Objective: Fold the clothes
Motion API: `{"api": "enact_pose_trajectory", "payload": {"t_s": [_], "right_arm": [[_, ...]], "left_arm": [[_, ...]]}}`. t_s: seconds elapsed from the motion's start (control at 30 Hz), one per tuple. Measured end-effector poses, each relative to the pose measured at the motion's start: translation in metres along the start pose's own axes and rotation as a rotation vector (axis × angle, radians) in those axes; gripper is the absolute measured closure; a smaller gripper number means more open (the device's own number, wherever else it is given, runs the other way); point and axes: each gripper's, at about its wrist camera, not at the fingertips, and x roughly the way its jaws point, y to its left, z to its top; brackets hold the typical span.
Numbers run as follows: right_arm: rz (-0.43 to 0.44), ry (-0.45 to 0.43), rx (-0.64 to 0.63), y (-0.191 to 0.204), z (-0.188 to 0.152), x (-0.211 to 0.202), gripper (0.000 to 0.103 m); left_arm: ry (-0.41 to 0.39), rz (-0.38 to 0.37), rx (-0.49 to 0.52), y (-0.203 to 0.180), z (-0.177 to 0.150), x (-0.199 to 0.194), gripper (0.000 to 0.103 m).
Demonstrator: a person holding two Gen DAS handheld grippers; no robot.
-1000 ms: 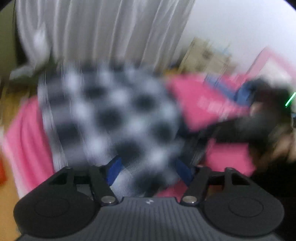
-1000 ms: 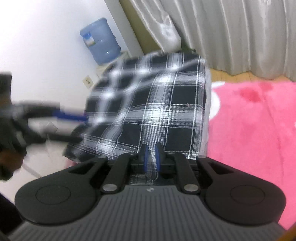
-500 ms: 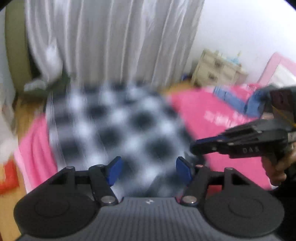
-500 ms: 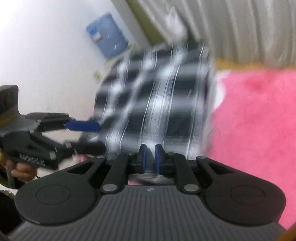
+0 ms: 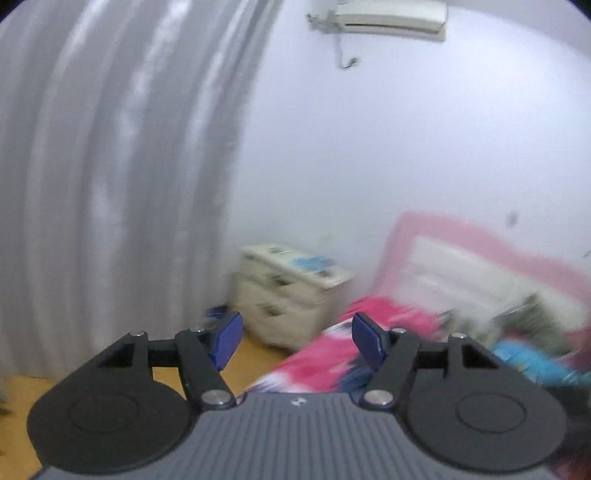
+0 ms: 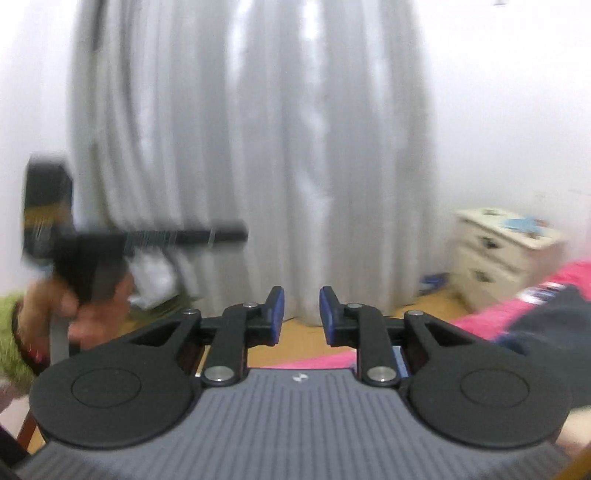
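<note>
My left gripper (image 5: 297, 341), black arms with blue pads, stands well open with nothing between its pads; through the gap I see only the wooden floor and the edge of the bed. My right gripper (image 6: 301, 313) has its jaws opening, a narrow gap showing between the blue pads, and nothing is caught in it. Both tools point nearly level at the far side of the room, toward the long pale grey curtain (image 6: 258, 147) that hangs in folds from the top of the view to the floor. In the right wrist view my left hand (image 6: 74, 299) shows at the left edge, blurred, wrapped around the black handle of the other tool, with a green sleeve (image 6: 11, 332) behind it. The clothes are low in both views: a dark navy garment (image 6: 546, 325) lies on the bright pink bedspread (image 6: 480, 321) at the lower right of the right wrist view, and in the left wrist view a blurred heap of pink, white and blue cloth (image 5: 317, 365) lies just beyond my right-hand pad; I cannot tell what pieces it is made of. A cream bedside cabinet with two drawers (image 5: 288, 291) stands between the curtain and the pink and white headboard (image 5: 461, 258). A white air conditioner (image 5: 388, 16) sits high on the wall.
</note>
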Motion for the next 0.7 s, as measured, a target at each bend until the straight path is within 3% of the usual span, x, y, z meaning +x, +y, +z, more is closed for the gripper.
{"api": "enact_pose_trajectory", "payload": {"t_s": [0.07, 0.2, 0.27, 0.37, 0.43, 0.57, 0.63, 0.7], "right_arm": [[-0.047, -0.049, 0.023, -0.016, 0.006, -0.035, 0.082], [-0.102, -0.179, 0.057, -0.03, 0.016, -0.104, 0.07], [-0.141, -0.24, 0.074, -0.029, 0.017, -0.131, 0.07], [-0.23, -0.341, 0.087, -0.029, 0.023, -0.181, 0.069], [-0.289, -0.41, 0.067, -0.02, 0.031, -0.216, 0.064], [-0.339, -0.51, 0.01, 0.01, 0.047, -0.275, 0.057], [-0.345, -0.522, -0.035, 0.032, 0.051, -0.285, 0.048], [-0.329, -0.505, -0.078, 0.048, 0.052, -0.278, 0.043]], "left_arm": [[-0.057, -0.098, 0.007, -0.037, 0.044, -0.005, 0.037], [-0.267, -0.295, -0.016, -0.118, 0.12, -0.065, 0.028], [-0.348, -0.451, -0.04, -0.166, 0.151, -0.101, 0.024], [-0.373, -0.621, 0.015, -0.237, 0.182, -0.15, 0.021], [-0.406, -0.698, 0.06, -0.268, 0.187, -0.181, 0.021], [-0.519, -0.656, 0.144, -0.28, 0.17, -0.242, 0.017], [-0.508, -0.594, 0.175, -0.27, 0.154, -0.251, 0.015], [-0.446, -0.488, 0.176, -0.242, 0.129, -0.25, 0.011]]}}
